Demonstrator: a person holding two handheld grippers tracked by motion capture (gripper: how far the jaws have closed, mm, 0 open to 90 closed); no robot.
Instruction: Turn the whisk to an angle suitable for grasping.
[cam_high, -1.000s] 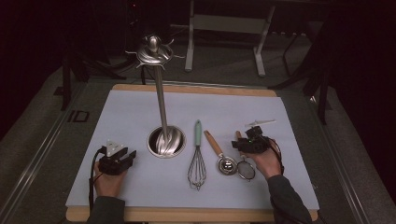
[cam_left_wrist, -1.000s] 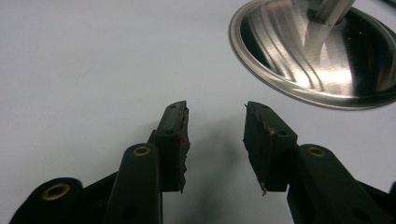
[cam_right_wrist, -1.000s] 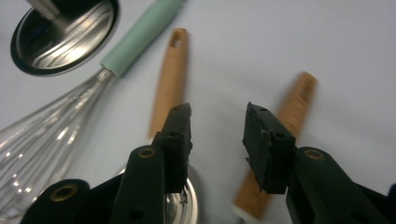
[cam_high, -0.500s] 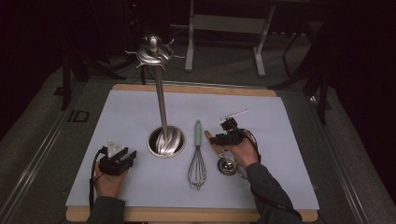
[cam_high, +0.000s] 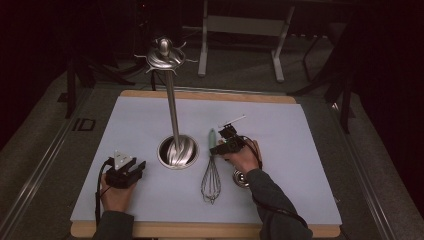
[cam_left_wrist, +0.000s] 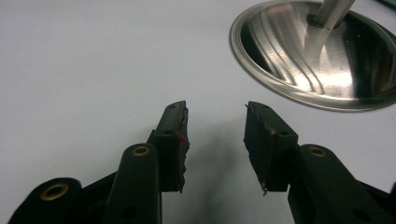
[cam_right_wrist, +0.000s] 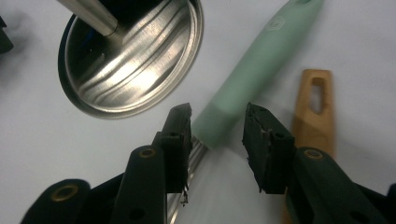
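In the high view the right hand (cam_high: 243, 156) covers the wooden-handled tool beside the whisk (cam_high: 211, 170), so only a round metal end (cam_high: 241, 178) peeks out below the wrist; what kind of tool it is cannot be told. In the right gripper view that wooden handle (cam_right_wrist: 315, 109) is cut off by the right jaw, and the whisk's wires vanish behind the left jaw.

The whisk lies flat on the counter (cam_high: 300, 150), just right of the steel stand base (cam_high: 177, 151), mint handle pointing away from the person. The right gripper (cam_right_wrist: 217, 126) hangs over it with jaws released; the lower end of the mint handle (cam_right_wrist: 247, 79) sits in the gap between them, no pad pressing it.

The left gripper (cam_left_wrist: 215, 128) rests near the base with jaws apart, bare counter between them.
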